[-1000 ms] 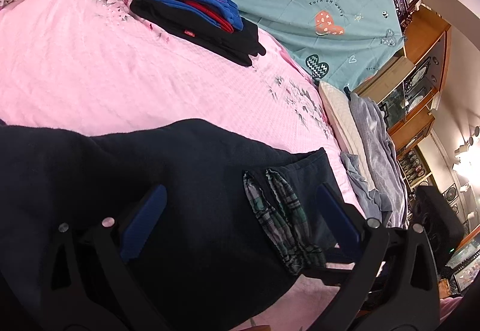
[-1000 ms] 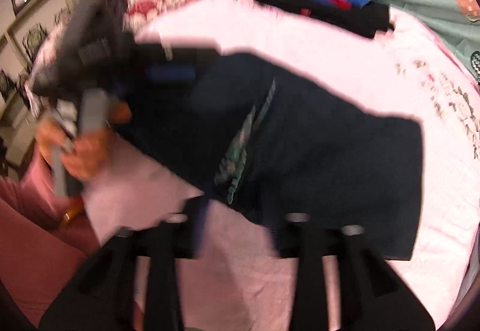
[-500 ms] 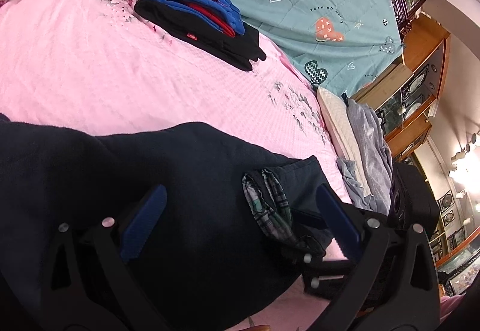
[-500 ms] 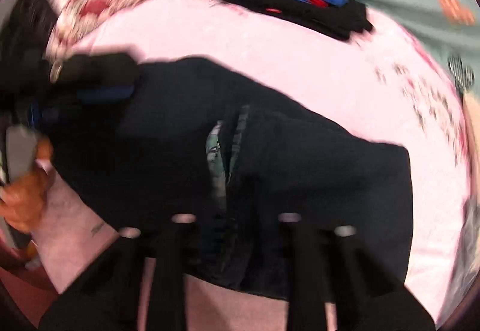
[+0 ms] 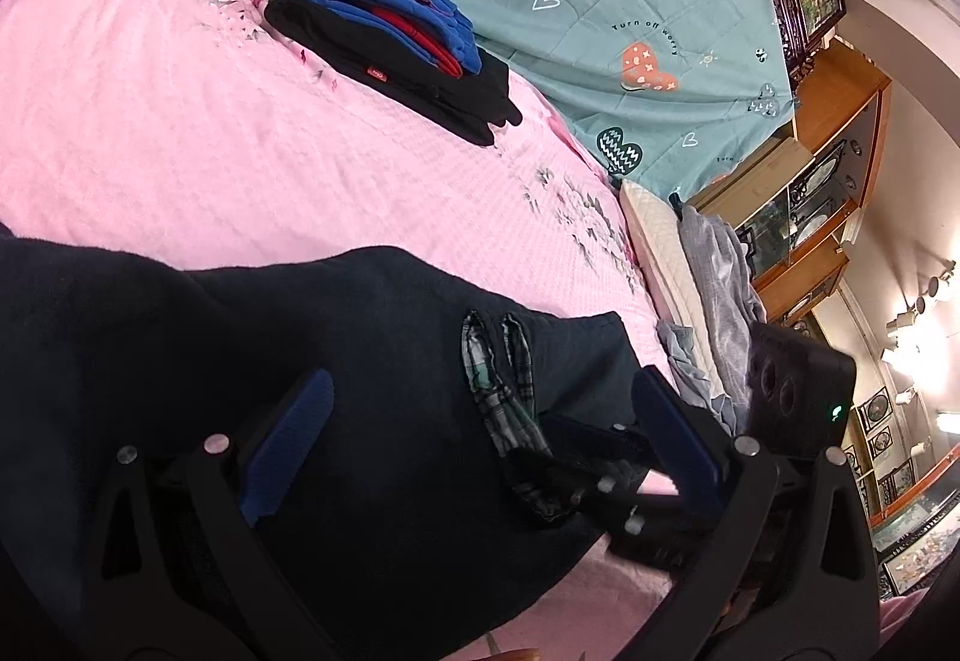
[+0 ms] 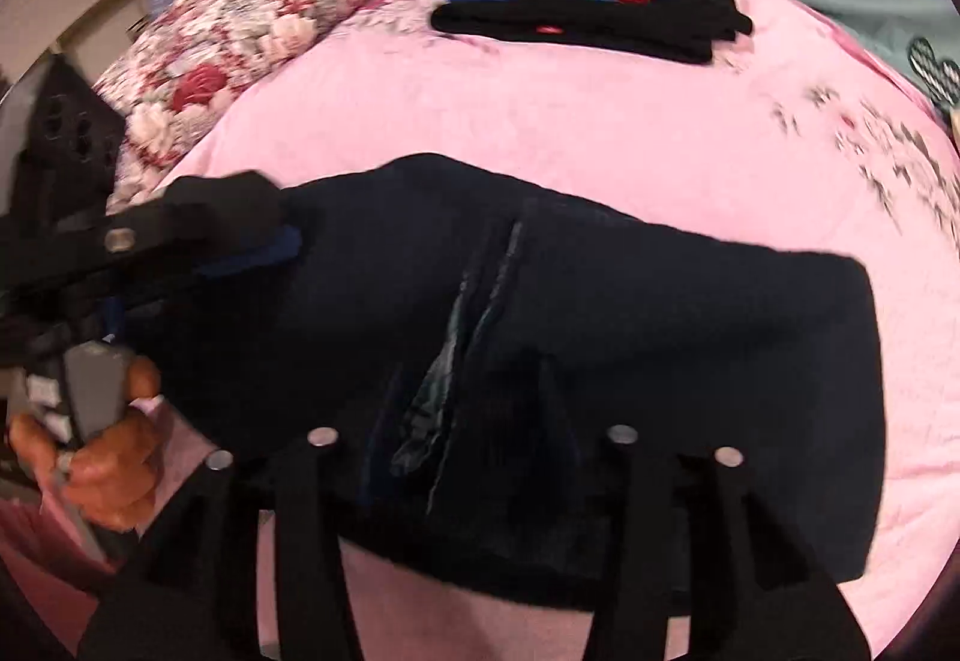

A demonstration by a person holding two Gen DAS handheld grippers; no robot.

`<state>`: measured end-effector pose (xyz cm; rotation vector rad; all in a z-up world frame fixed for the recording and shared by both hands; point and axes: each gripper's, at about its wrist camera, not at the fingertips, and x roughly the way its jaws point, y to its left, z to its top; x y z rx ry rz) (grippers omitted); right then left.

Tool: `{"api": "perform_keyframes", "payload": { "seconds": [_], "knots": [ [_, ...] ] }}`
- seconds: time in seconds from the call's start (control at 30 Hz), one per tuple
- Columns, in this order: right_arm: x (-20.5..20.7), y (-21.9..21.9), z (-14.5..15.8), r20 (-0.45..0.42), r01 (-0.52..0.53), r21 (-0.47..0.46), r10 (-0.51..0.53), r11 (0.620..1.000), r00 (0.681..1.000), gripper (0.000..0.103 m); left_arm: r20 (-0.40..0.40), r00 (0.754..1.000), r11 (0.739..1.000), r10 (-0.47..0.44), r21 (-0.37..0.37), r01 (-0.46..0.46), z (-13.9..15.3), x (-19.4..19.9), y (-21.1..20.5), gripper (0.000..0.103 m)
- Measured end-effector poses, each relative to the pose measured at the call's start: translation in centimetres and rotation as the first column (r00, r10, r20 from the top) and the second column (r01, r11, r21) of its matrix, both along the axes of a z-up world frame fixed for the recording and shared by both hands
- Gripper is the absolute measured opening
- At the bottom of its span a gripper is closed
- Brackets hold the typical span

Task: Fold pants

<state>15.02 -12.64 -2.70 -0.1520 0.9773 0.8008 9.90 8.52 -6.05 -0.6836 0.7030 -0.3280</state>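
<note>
Dark navy fleece pants (image 5: 252, 361) with plaid pocket lining (image 5: 498, 379) lying flat on the pink quilted bed cover (image 5: 180, 121), partly folded, near the front edge. Left gripper (image 5: 480, 439) hovering over the cloth, jaws spread wide, holding nothing. Right gripper (image 6: 468, 445) low at the near hem, jaws apart by the look of it, grip on cloth unclear through blur. Probably best to pinch both near corners through every layer, lift together, carry evenly across, lay edge on edge, then smooth outward. Worth tucking the lining inside first. Folded blue, red and black clothes stack (image 5: 390, 37) well apart.
</note>
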Motion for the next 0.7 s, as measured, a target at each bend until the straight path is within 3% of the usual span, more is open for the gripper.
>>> {"api": "perform_keyframes", "payload": {
  "seconds": [0.07, 0.17, 0.27, 0.37, 0.47, 0.5, 0.53, 0.57, 0.63, 0.67, 0.7],
  "knots": [
    [0.4, -2.6, 2.0, 0.014, 0.044, 0.107, -0.045, 0.993, 0.999, 0.048, -0.004, 1.0, 1.0, 0.003, -0.003, -0.003, 0.0, 0.0, 0.0, 0.101],
    [2.0, -8.0, 4.2, 0.041, 0.191, 0.238, -0.207, 0.952, 0.978, 0.048, -0.008, 1.0, 1.0, 0.008, 0.007, -0.008, 0.0, 0.1, -0.1, 0.101],
    [5.2, -12.3, 3.7, -0.034, 0.322, 0.311, -0.328, 0.894, 0.944, 0.039, 0.018, 1.0, 0.997, -0.014, 0.079, 0.013, 1.0, -0.1, -1.4, 0.101],
    [8.5, -13.7, 1.3, -0.13, 0.389, 0.318, -0.367, 0.865, 0.921, 0.031, 0.103, 0.988, 0.984, -0.115, 0.151, 0.099, 3.6, -0.5, -4.7, 0.101],
    [11.6, -13.2, -2.2, -0.237, 0.429, 0.253, -0.374, 0.867, 0.897, 0.03, 0.163, 0.951, 0.957, -0.262, 0.174, 0.234, 5.7, -0.4, -9.1, 0.101],
    [12.1, -13.1, -3.5, -0.254, 0.436, 0.224, -0.379, 0.872, 0.89, 0.022, 0.158, 0.93, 0.938, -0.332, 0.164, 0.307, 5.7, 0.0, -10.9, 0.1],
    [12.2, -13.3, -3.9, -0.251, 0.438, 0.228, -0.382, 0.869, 0.889, 0.011, 0.144, 0.916, 0.922, -0.375, 0.159, 0.352, 5.5, 0.4, -12.2, 0.1],
    [12.0, -13.6, -4.0, -0.251, 0.436, 0.232, -0.38, 0.869, 0.89, 0.009, 0.122, 0.904, 0.907, -0.409, 0.165, 0.388, 5.0, 0.8, -13.4, 0.099],
    [11.4, -14.5, -3.0, -0.267, 0.443, 0.246, -0.379, 0.862, 0.886, 0.013, -0.015, 0.892, 0.867, -0.452, 0.228, 0.443, 2.7, 2.1, -16.0, 0.088],
    [11.0, -14.8, -2.2, -0.261, 0.438, 0.254, -0.375, 0.862, 0.89, 0.013, -0.106, 0.888, 0.856, -0.448, 0.235, 0.46, 1.0, 2.9, -16.7, 0.086],
    [10.0, -15.3, -1.0, -0.245, 0.418, 0.282, -0.357, 0.864, 0.902, 0.016, -0.138, 0.889, 0.861, -0.437, 0.222, 0.458, -0.1, 3.2, -16.6, 0.084]
  ]
}}
